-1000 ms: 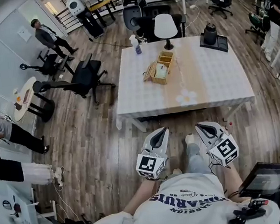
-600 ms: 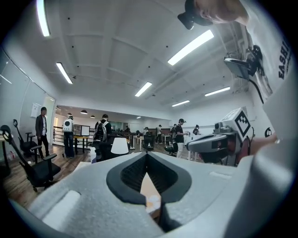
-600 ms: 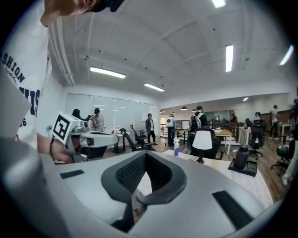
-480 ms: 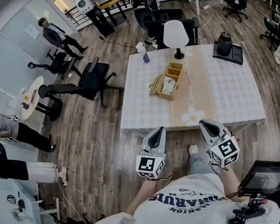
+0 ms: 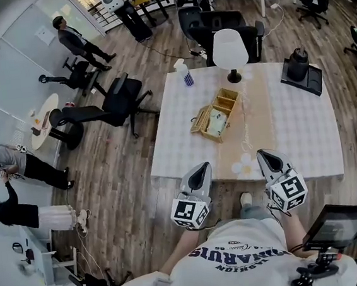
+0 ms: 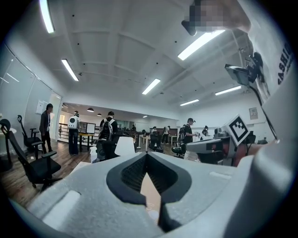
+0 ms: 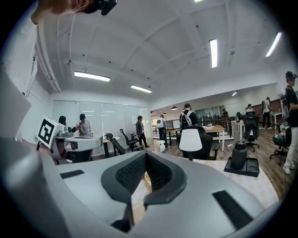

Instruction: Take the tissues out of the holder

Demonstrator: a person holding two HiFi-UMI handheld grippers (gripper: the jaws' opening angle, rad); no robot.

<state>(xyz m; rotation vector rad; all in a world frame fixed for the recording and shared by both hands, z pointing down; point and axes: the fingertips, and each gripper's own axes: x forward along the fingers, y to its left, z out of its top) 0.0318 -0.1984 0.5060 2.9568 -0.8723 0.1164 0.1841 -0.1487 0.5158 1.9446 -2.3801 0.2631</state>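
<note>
A wooden holder [image 5: 215,120] stands on the white-clothed table [image 5: 292,140], left of its middle, with pale tissues [image 5: 213,127] in one compartment. Both grippers are held side by side at the table's near edge, well short of the holder. My left gripper [image 5: 203,166] is shut with nothing in it; in the left gripper view its jaw tips [image 6: 146,155] meet. My right gripper [image 5: 262,154] is shut and empty too, its tips [image 7: 145,154] together in the right gripper view.
Behind the holder stand a white lamp [image 5: 229,49] and a spray bottle [image 5: 185,75]; a black jug on a tray [image 5: 299,69] sits at the far right corner. Office chairs [image 5: 114,104] and people [image 5: 16,166] are to the left. A tablet [image 5: 336,227] is at lower right.
The table has come closer in the head view. Both grippers, earlier over bare floor, now reach its near edge. Their jaws stay shut.
</note>
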